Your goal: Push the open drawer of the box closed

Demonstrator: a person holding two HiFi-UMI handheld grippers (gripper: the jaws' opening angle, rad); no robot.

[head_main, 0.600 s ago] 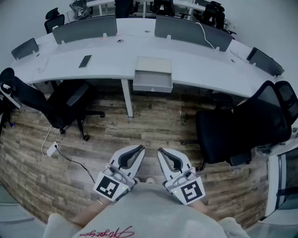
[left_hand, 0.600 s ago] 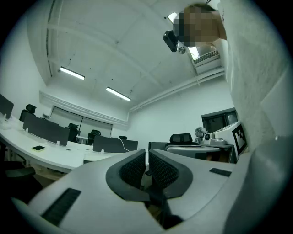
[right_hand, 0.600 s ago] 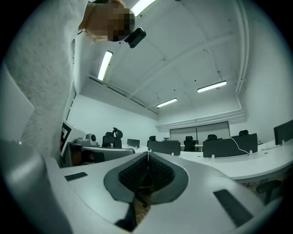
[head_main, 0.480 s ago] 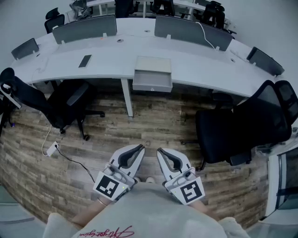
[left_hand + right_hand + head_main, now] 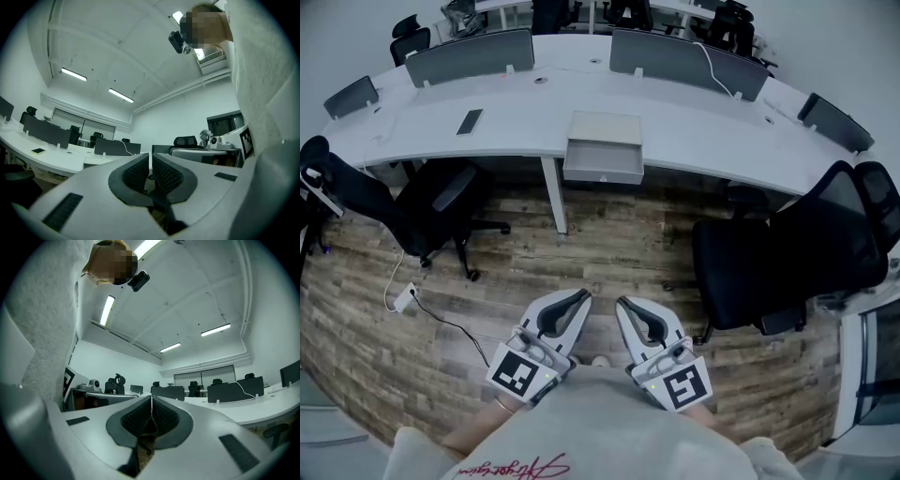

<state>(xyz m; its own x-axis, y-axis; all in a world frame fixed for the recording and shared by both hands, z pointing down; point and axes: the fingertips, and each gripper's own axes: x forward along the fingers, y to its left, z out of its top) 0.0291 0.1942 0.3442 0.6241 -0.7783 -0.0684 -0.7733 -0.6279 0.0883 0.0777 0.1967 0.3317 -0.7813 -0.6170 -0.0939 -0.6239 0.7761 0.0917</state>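
Grey box [image 5: 605, 129] stands at the near edge of the far white desk [image 5: 703, 141], its drawer [image 5: 603, 172] jutting out — nothing pushed yet. Left gripper [image 5: 574, 304] and right gripper [image 5: 629, 309] hang near the person's body, well apart from it — jaws together, empty.

box [image 5: 606, 129]: pale grey, maybe white | desk [image 5: 703, 131]: white | floor [image 5: 628, 253]: brown wood-grain | chair [image 5: 787, 253]: black

the left gripper [image 5: 151, 160] points upward, jaws closed on nothing, past a long white desk [image 5: 56, 161] toward ceiling lights [image 5: 121, 95].
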